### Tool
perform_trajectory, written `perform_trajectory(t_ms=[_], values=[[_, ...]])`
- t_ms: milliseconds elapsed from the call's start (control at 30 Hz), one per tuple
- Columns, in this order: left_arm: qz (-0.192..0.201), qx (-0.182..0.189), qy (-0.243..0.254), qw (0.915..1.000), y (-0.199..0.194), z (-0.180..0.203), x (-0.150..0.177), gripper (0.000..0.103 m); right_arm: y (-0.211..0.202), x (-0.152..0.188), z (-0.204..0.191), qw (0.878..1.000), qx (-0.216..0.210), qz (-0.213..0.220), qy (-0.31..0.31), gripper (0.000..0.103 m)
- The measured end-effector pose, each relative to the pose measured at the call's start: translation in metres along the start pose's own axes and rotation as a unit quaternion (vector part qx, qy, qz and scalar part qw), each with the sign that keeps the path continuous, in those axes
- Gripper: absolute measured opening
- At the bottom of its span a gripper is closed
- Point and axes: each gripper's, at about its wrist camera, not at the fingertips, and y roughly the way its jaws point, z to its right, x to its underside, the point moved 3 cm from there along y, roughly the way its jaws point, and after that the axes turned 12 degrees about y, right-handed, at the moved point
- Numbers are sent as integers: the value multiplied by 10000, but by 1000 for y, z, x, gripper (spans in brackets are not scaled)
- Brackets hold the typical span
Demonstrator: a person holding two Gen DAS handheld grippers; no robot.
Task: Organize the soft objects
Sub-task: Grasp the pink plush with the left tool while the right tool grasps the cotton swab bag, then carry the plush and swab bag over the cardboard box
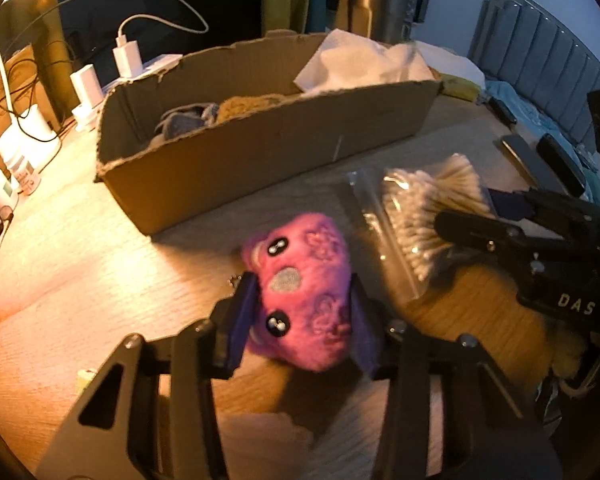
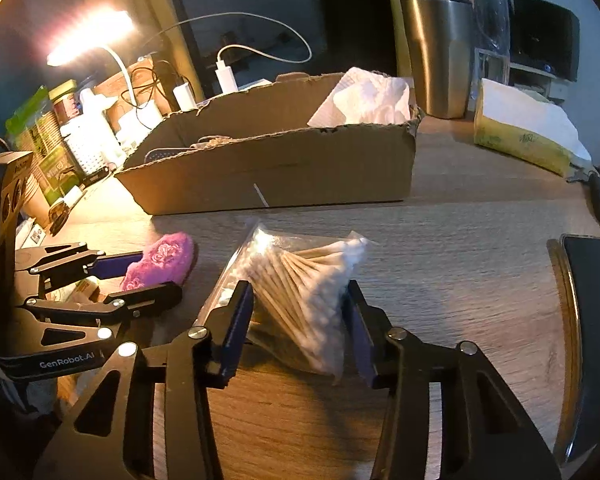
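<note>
Left to right across the desk. Far left, a lit desk lamp (image 2: 88, 38) stood over a clutter of bottles and chargers.

Left gripper (image 1: 302, 320): jaws pinched in on the pink plush toy (image 1: 300, 292), pads pressed into its flanks. The toy lay on the wooden table (image 1: 80, 248), just near of the cardboard box (image 1: 260, 152). Judged light, very soft and squashy; a hold across the body's middle, as taken, should keep it from slipping.

To its right lay the bag of cotton swabs (image 2: 300, 292), slightly right of centre on the table, near side of the box. Right gripper (image 2: 298, 332): jaws partly closed with the bag between them; the pads seemed to touch the film, though blur left this uncertain. Judged light, with slippery film and a bundle that gives; best taken around the thick of the sticks.

Inside the box were white tissue (image 2: 364, 100) at the right end and some fabric pieces at the left. Far right stood a steel tumbler (image 2: 436, 52) and a tissue pack (image 2: 524, 132).
</note>
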Motion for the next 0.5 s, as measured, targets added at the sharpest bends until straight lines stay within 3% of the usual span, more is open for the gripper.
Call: perform_trajectory(t_ms=[267, 500], values=[[171, 112, 121, 9997, -12, 8, -4, 44, -7, -1, -4, 9999, -4, 28, -97, 38], [470, 101, 113, 9988, -31, 6, -11, 44, -14, -5, -10, 9998, 32, 136, -165, 35]])
